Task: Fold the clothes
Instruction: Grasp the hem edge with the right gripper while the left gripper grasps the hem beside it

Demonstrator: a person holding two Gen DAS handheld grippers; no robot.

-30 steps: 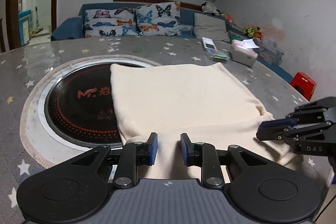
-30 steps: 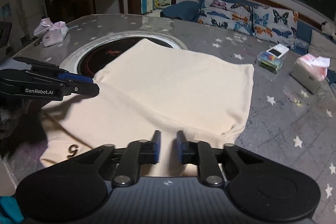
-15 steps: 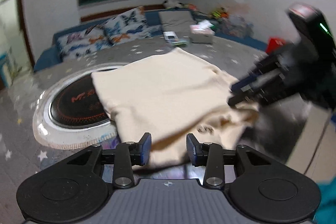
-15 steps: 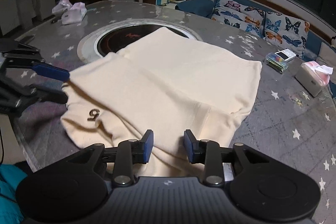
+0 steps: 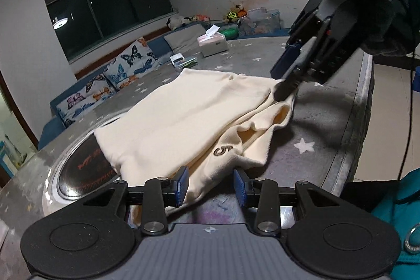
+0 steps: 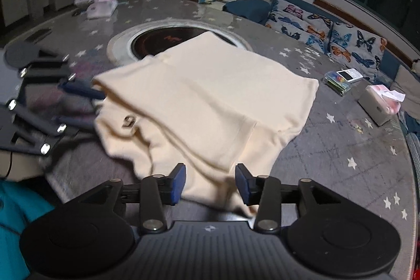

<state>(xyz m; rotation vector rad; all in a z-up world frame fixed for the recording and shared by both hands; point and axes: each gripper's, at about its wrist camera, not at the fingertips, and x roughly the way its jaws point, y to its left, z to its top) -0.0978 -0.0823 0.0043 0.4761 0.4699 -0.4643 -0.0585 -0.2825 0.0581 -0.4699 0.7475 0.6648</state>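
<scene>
A cream garment [image 5: 199, 106] lies folded on the grey star-patterned table [image 5: 328, 122], its near layers rumpled and a dark "5" mark [image 5: 223, 150] showing. My left gripper [image 5: 211, 188] is open, with the garment's loose edge lying between the pads but not pinched. In the right wrist view the left gripper [image 6: 92, 108] is blurred at the garment's [image 6: 215, 96] left edge. The jaws of my right gripper [image 6: 210, 183] are opening over a limp cloth corner, pads clear of it. From the left wrist view the right gripper [image 5: 284, 78], in a gloved hand, is at the garment's far corner.
A round induction hob [image 5: 84, 169] is set in the table, partly under the garment. A tissue box [image 6: 378, 106] and a small case [image 6: 341, 79] stand beyond it, pink bundles [image 6: 101, 5] at the far left. The table's edge [image 5: 365, 96] is near. A sofa with butterfly cushions [image 6: 315, 22] stands behind.
Both grippers' jaws have widened and let the cloth go. The left gripper has rolled and swung sideways. The garment's near layers are now bunched, with the "5" mark showing.
</scene>
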